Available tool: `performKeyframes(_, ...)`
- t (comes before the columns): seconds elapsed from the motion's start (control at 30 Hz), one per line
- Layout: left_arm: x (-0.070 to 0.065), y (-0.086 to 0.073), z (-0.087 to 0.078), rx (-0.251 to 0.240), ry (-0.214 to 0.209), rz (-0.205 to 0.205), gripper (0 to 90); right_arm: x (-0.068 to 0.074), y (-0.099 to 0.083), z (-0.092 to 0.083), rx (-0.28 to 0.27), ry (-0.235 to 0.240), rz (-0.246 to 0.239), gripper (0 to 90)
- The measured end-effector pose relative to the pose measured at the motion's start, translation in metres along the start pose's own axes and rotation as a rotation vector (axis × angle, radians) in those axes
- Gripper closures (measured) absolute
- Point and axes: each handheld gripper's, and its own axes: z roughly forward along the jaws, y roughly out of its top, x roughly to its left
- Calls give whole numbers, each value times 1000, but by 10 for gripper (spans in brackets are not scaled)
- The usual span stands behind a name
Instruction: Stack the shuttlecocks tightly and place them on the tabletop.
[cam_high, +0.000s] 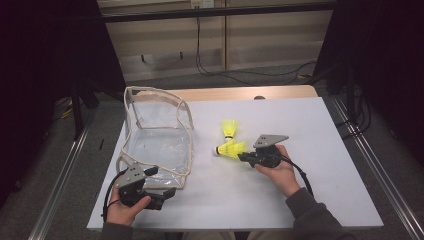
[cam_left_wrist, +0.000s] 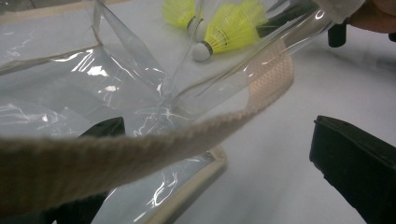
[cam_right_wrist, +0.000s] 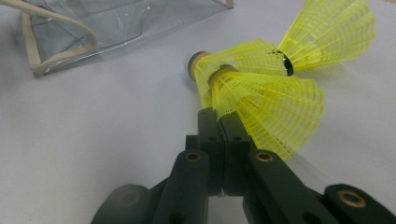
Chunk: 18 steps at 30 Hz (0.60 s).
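Observation:
A clear plastic bag (cam_high: 155, 135) with beige webbing trim stands open on the left of the white board. Two yellow shuttlecocks lie at mid-table: one (cam_high: 230, 127) farther back, one (cam_high: 229, 149) nearer. My right gripper (cam_high: 242, 156) is shut on the nearer shuttlecock (cam_right_wrist: 266, 107), its jaws pinching the yellow skirt's edge (cam_right_wrist: 219, 116); the cork points away to the left. My left gripper (cam_high: 161, 182) sits at the bag's near rim, jaws wide apart (cam_left_wrist: 210, 135). One jaw lies under the plastic (cam_left_wrist: 93, 84), and the beige strap (cam_left_wrist: 140, 149) crosses in front.
The white board (cam_high: 300, 200) lies on a wooden table whose far edge (cam_high: 240, 92) shows beyond it. Metal rails run along both sides. Cables trail across the floor behind the table.

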Motion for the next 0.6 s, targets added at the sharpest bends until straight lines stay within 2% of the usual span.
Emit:
performKeyframes(0.47, 0, 0, 0, 0, -1, -1, 42, 4, -2, 5, 14, 4, -1, 879)
performKeyframes(0.6, 0, 0, 0, 0, 0, -1, 42, 4, -2, 6, 15, -4, 4, 829)
